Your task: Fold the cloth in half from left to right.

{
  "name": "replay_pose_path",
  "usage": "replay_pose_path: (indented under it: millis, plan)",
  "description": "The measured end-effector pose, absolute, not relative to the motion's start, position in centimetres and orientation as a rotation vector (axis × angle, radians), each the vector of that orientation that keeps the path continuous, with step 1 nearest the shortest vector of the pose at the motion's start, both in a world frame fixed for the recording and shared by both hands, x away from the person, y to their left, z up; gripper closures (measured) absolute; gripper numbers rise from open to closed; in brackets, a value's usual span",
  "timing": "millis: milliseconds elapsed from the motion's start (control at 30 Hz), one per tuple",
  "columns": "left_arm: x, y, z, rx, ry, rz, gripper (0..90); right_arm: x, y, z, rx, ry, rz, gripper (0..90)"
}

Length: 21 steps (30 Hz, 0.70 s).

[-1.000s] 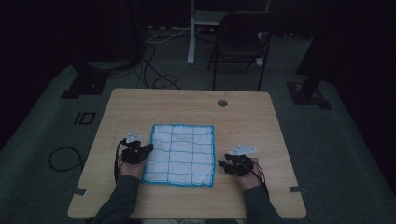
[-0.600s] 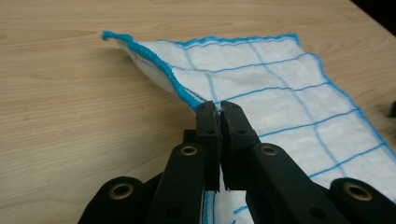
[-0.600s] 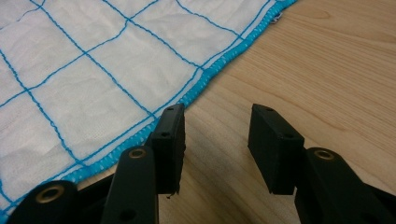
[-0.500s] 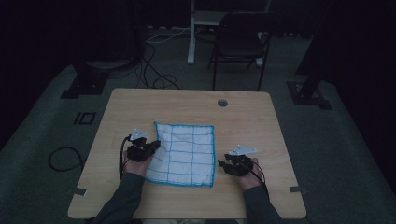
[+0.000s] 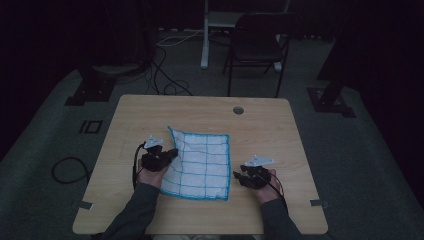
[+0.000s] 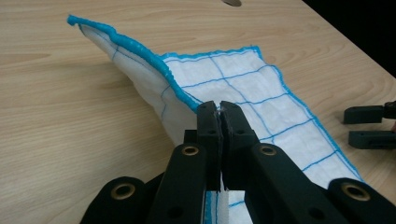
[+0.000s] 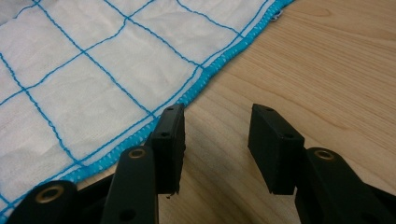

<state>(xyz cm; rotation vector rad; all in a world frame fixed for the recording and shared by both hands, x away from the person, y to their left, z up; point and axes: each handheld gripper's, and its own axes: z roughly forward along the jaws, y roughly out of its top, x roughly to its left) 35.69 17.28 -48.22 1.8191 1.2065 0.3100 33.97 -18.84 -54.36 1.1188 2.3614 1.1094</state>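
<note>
A white cloth (image 5: 202, 162) with a blue grid and blue hem lies in the middle of the wooden table (image 5: 260, 125). My left gripper (image 5: 172, 154) is shut on the cloth's left edge (image 6: 154, 65) and holds it raised off the table, so that side stands up in a fold (image 6: 140, 88). Between the pinched black jaws (image 6: 219, 109) a strip of cloth shows. My right gripper (image 5: 236, 176) rests on the table just right of the cloth's right hem (image 7: 196, 88), open, with bare wood between its fingers (image 7: 170, 133).
A round cable hole (image 5: 238, 110) sits near the table's far edge. Beyond the table stand a dark chair (image 5: 255, 47), a white post (image 5: 205, 35) and cables on the floor (image 5: 165, 85). Bare wood lies left and right of the cloth.
My left gripper has moved right and up with the cloth's left edge, lifting that side into a fold. The right gripper has stayed put.
</note>
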Motion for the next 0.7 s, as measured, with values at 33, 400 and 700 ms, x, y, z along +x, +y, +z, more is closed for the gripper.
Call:
replay_pose_path:
  millis: [33,400,700]
  plan:
    - [35.7,17.1,-48.1,1.821,1.201,0.308,88.5,34.0,-18.8,-54.4,1.12,2.361,1.109,56.0]
    - [35.7,15.7,-47.3,1.821,1.149,0.291,88.6,34.0,-18.9,-54.4,1.125,2.358,1.106,56.0]
    - [35.8,14.4,-47.0,1.83,1.12,0.271,88.6,34.0,-18.9,-54.4,1.127,2.358,1.104,55.9]
